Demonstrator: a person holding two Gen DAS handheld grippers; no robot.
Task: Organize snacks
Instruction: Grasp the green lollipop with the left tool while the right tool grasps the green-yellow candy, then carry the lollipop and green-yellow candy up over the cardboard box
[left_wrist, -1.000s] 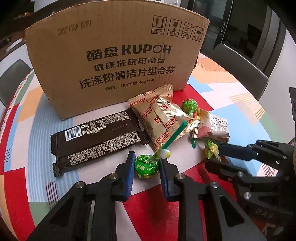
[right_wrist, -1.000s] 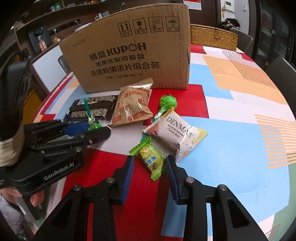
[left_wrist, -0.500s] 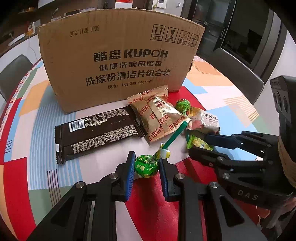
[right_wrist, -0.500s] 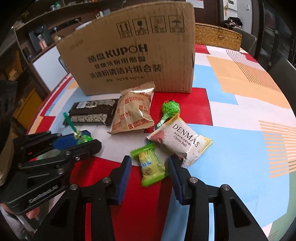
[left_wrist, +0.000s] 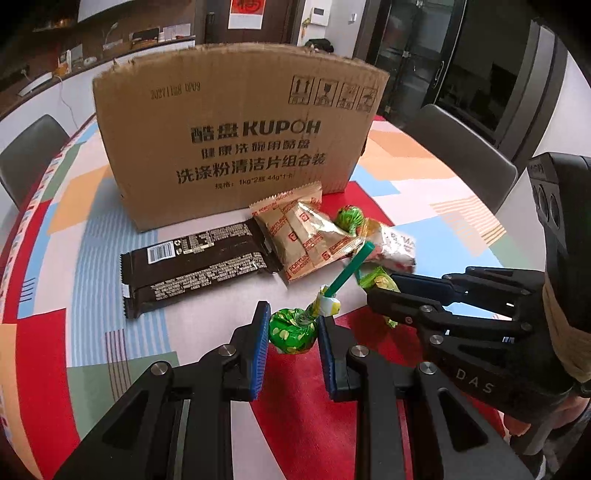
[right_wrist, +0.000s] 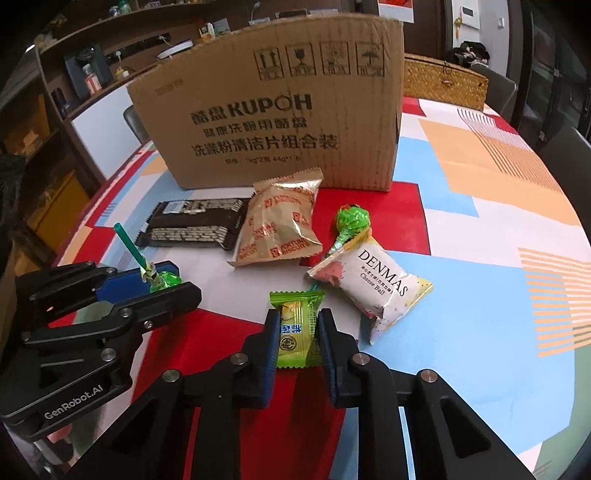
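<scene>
At lower centre of each wrist view, the left gripper (left_wrist: 292, 332) pinches a crinkly foil-wrapped green lollipop (left_wrist: 291, 330) with its stick slanting upward, while the right gripper (right_wrist: 297, 332) clamps a flat glossy green candy packet (right_wrist: 296, 328) below the corrugated cardboard box (right_wrist: 273, 107).

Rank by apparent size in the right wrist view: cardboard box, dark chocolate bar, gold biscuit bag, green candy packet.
1. cardboard box
2-3. dark chocolate bar and gold biscuit bag: alike, not ranked
4. green candy packet, smallest though nearest the camera
</scene>
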